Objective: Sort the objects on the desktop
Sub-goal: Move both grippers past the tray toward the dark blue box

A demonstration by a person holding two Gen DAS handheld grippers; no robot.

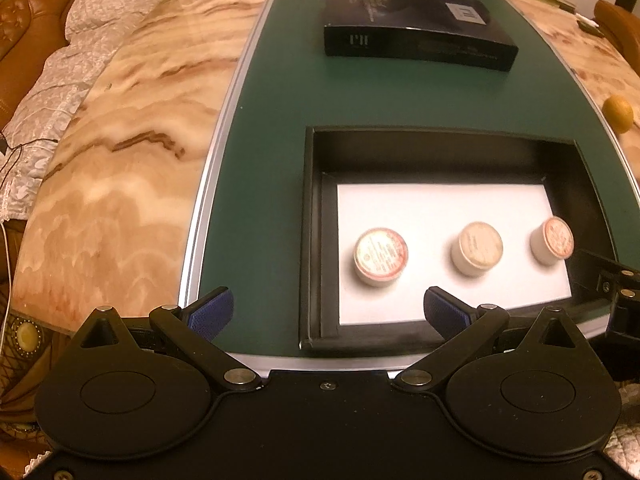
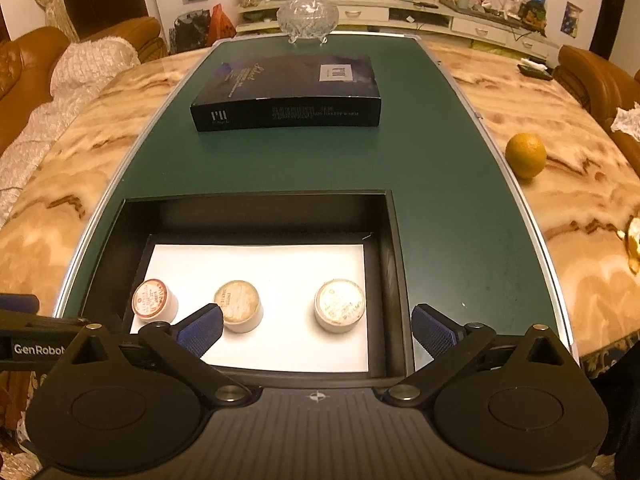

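An open black box (image 1: 316,240) (image 2: 394,264) with a white floor sits on the green mat (image 1: 280,120) (image 2: 280,160). Three small round capsules stand inside in a row: left (image 1: 381,256) (image 2: 154,300), middle (image 1: 477,248) (image 2: 239,306), right (image 1: 552,240) (image 2: 340,306). The box's dark lid (image 1: 416,32) (image 2: 288,96) lies flat farther back on the mat. My left gripper (image 1: 328,314) is open and empty over the box's near left corner. My right gripper (image 2: 318,328) is open and empty, above the near edge, with the right capsule just ahead of its gap.
A crystal lidded bowl (image 2: 307,16) stands at the mat's far end. An orange (image 2: 525,155) (image 1: 618,114) lies on the marble table (image 1: 120,160) to the right of the mat. Sofas with cushions flank the table. The other gripper shows at each frame edge.
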